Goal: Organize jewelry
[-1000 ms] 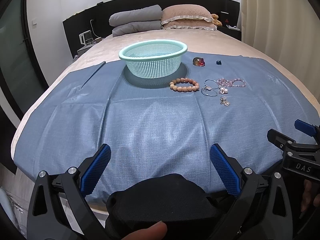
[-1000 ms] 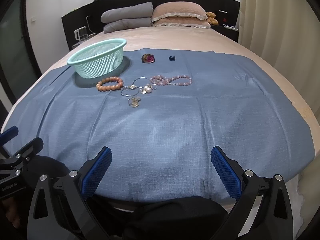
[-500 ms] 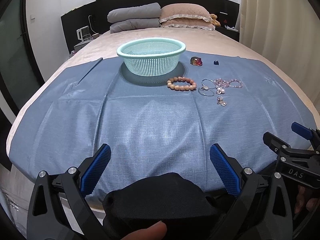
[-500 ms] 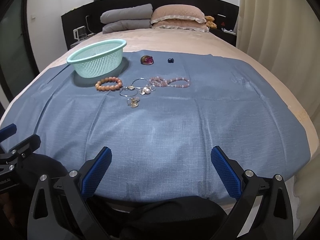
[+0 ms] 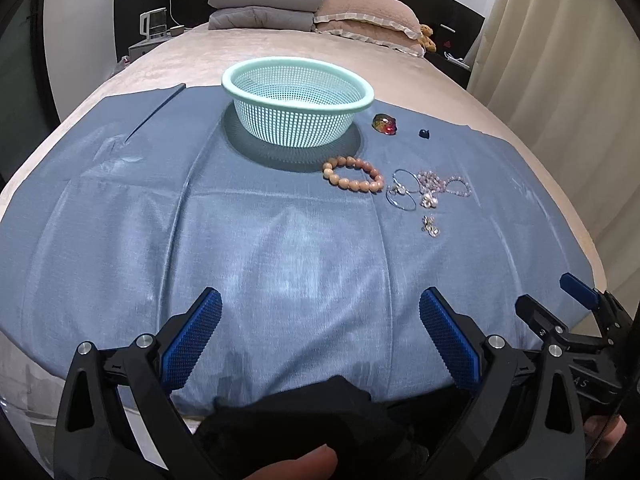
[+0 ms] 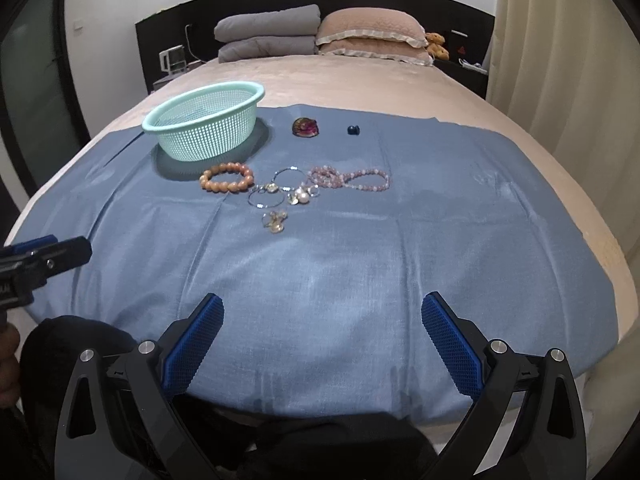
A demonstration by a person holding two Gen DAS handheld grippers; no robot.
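Blue ribbed pads are standing wide apart on both claws: the left claw (image 5: 320, 340) and the right claw (image 6: 322, 344) are each spread and holding nothing, hovering over the near edge of the blue cloth (image 6: 360, 260) that is covering the bed. Well ahead of them the jewelry is lying in a loose cluster: an orange bead bracelet (image 6: 227, 177) nearest the mint mesh basket (image 5: 298, 106), thin wire hoops (image 6: 276, 190) touching a pearl charm (image 6: 300, 198), a pink bead strand (image 6: 352, 178) to their right, and a small gold piece (image 6: 275, 220) closest to the person. The reach is probably just beginning, nothing being in the basket yet. I would be sending the right claw toward the lone gold piece, coming down steeply so one pad is sliding under it without snagging the cloth.
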